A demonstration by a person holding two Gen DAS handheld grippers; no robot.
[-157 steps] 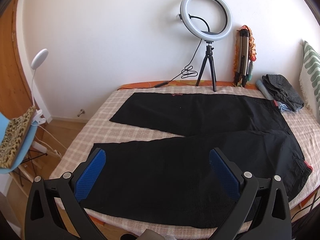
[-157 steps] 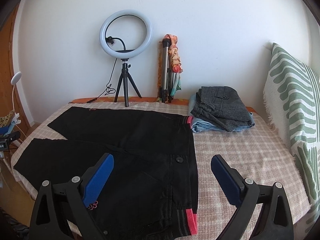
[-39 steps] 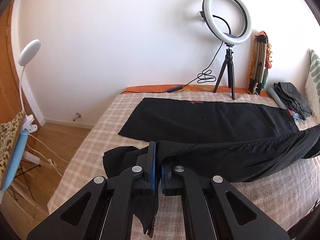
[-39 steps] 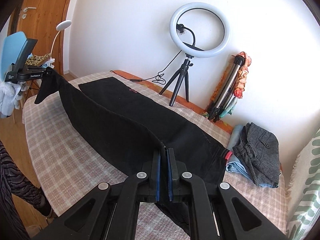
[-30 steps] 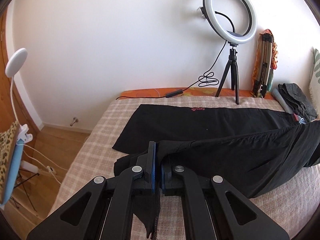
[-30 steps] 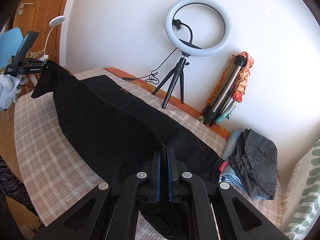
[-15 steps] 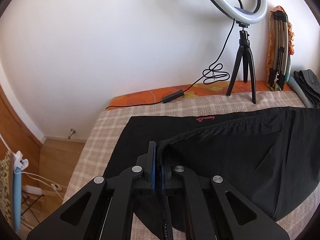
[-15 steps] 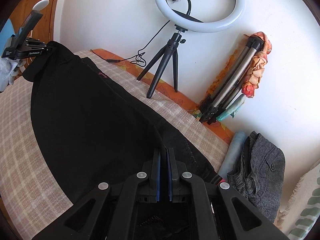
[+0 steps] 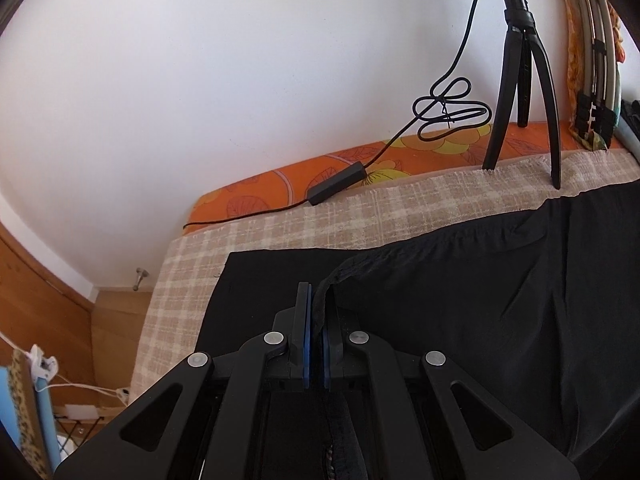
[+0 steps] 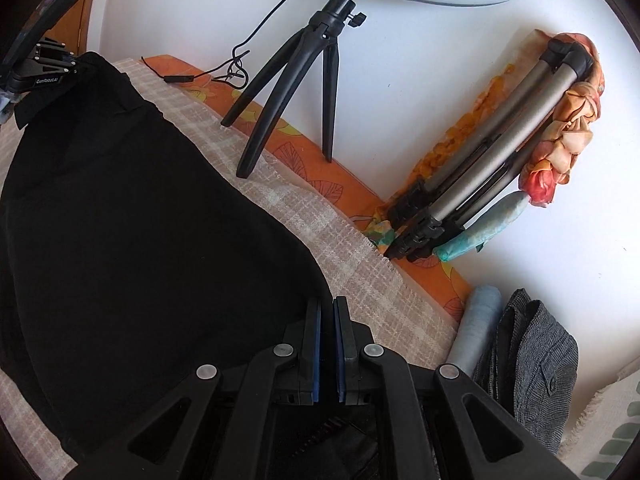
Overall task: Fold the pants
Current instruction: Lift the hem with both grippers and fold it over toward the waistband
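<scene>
The black pants (image 9: pixel 480 312) lie on the checked bedcover (image 9: pixel 280 236), one leg carried over onto the other. My left gripper (image 9: pixel 316 304) is shut on the hem end of the upper leg, low over the far leg's hem. My right gripper (image 10: pixel 327 312) is shut on the pants (image 10: pixel 140 240) at the waist end, near the bed's far edge. The left gripper also shows in the right wrist view (image 10: pixel 44 68) at the upper left, holding the cloth.
A ring light on a black tripod (image 10: pixel 304 68) stands at the bed's far edge, its cable and inline switch (image 9: pixel 336 184) on the orange sheet. A folded tripod with scarves (image 10: pixel 488 160) leans on the wall. Folded grey clothes (image 10: pixel 532 364) lie at the right.
Both grippers have carried the near pant leg across the bed toward the wall and lowered it over the far leg. Both stay shut on the cloth.
</scene>
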